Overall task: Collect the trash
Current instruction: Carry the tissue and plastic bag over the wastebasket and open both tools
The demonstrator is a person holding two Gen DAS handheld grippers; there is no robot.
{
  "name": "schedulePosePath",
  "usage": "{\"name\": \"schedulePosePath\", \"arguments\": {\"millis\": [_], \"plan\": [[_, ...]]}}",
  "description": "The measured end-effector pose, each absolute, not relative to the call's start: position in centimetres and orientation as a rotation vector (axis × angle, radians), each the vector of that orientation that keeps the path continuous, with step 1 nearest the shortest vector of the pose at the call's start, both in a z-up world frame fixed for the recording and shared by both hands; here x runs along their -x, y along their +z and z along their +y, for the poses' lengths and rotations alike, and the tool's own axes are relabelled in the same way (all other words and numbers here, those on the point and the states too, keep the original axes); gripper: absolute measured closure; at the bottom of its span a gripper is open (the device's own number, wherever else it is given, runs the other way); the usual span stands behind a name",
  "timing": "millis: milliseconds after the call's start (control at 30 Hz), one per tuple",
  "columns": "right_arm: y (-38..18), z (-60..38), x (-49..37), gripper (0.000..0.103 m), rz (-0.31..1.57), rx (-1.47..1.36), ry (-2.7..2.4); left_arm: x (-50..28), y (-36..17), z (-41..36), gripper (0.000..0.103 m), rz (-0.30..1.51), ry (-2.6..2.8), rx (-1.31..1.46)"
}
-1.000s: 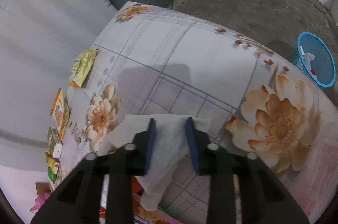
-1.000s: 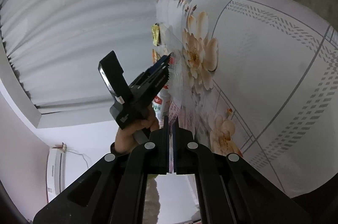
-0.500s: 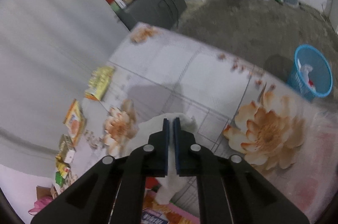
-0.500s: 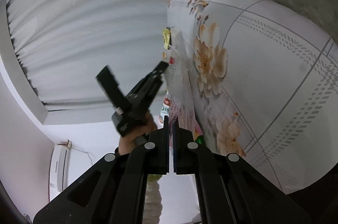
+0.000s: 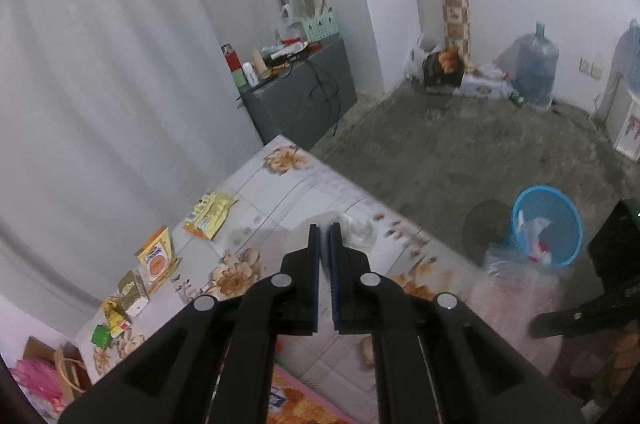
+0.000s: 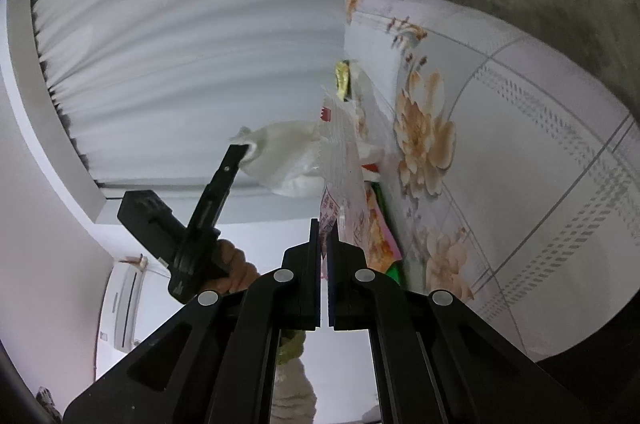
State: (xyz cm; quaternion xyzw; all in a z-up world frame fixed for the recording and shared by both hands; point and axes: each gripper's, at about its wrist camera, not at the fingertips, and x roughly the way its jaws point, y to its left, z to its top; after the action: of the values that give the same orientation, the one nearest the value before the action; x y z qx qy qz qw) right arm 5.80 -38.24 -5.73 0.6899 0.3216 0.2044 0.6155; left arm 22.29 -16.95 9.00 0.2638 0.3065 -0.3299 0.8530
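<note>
The tissue (image 6: 288, 160), white and crumpled, hangs in the air clear of the table (image 6: 520, 152), pinched at 1 corner by the left gripper (image 6: 240, 148); its lower end dangles near the wrappers at the table's edge. In the left wrist view the left gripper's 2 pads are closed together, with a bit of the tissue showing just past the tips. A hand (image 6: 236, 268) grips that tool's handle.

The right gripper (image 6: 324, 224) is closed on the rim of a clear plastic bag (image 6: 344, 152), whose printed sheet stretches up from between its pads, just beside the tissue.

Several wrappers (image 5: 210, 210) lie in a row along the table's curtain-side edge; the middle of the flowered cloth is bare. Beyond the table's far edge the concrete floor (image 5: 460, 160) lies open, with a blue basket (image 5: 560, 196) standing near that edge, trash inside it.
</note>
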Motion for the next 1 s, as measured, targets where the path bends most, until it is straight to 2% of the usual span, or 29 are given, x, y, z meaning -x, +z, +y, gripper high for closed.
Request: {"name": "schedulePosePath", "arguments": {"millis": [467,767,1000], "plan": [[-4.8,-43.8,-0.9,0.102,0.621,-1.615,0.384,-18.1,10.5,-23.9,0.099,0.632,-0.883,-0.472],[-4.9,-48.4,3.9,0.102,0.531,-1.602,0.186,-13.7,8.6,-31.6,0.099,0.623,-1.045,-0.505],[-5.9,-54.4,10.9,0.102,0.486,-1.546,-0.161,-10.8,4.9,-38.2,0.099,0.695,-1.165,-0.530]]}}
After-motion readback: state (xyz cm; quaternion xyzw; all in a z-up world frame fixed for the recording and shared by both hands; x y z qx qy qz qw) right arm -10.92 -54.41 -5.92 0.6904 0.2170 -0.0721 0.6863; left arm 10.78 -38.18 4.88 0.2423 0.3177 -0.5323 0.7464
